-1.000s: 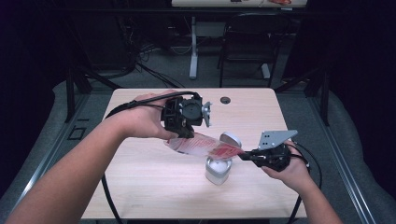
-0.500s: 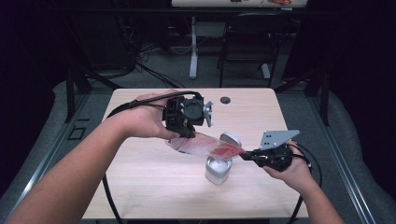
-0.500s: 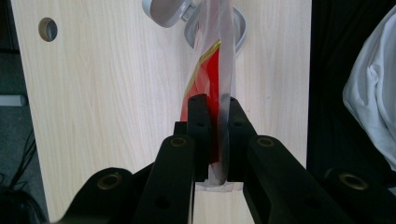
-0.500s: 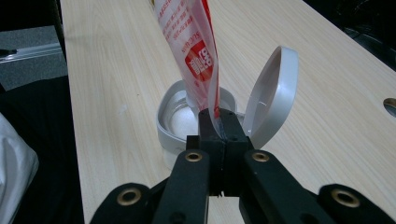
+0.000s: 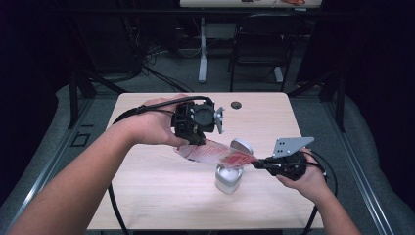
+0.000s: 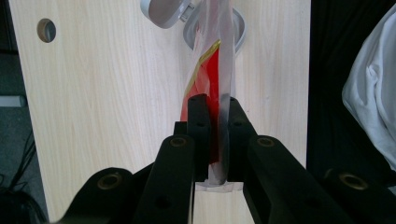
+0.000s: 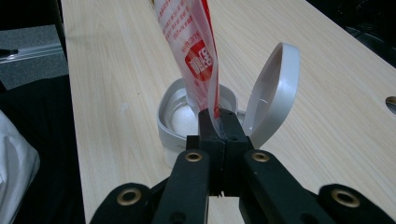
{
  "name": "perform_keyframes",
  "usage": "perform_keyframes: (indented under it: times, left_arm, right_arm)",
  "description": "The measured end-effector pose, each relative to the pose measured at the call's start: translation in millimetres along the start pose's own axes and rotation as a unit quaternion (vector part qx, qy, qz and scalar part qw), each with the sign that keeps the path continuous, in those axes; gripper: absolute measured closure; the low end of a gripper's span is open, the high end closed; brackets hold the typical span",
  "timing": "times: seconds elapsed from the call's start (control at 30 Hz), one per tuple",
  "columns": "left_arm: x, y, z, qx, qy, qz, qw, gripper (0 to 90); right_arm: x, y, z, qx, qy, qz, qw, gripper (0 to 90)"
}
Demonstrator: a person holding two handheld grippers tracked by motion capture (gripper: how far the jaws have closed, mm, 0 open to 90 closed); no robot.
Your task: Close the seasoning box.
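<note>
pouch print: the right gripper view shows white characters in a red block on the clear and red plastic pouch [image 7: 198, 60]; they look like Chinese script but are too blurred to read
pouch small text: rows of fine red lettering run along the clear upper part of the pouch, too small to make out
high view: the pouch [image 5: 215, 152] shows red patches with no legible words
left gripper view: the pouch [image 6: 210, 70] shows red and a yellow line, no lettering
</note>
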State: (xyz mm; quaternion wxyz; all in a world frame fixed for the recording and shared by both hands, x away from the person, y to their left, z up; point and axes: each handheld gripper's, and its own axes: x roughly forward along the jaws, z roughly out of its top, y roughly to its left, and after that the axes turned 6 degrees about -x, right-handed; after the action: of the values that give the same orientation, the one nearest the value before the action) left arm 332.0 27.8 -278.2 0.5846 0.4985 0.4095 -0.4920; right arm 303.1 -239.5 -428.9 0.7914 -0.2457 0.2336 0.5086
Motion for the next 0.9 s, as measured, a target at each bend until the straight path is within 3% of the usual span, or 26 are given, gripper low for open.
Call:
perform_keyframes:
  times: [0.67, 0.9]
  left_arm:
    - [2.0, -0.2, -5.2, -0.002, -0.004, -0.002, 1.0, 84.8]
    - [4.6, -0.2, -10.2, -0.012, -0.007, -0.007, 0.9999, 84.8]
  right_arm:
    - [2.0, 0.4, 1.7, -0.003, 0.0, 0.0, 1.0, 90.0]
    - [4.1, 1.0, 2.7, -0.003, 0.001, -0.001, 1.0, 90.0]
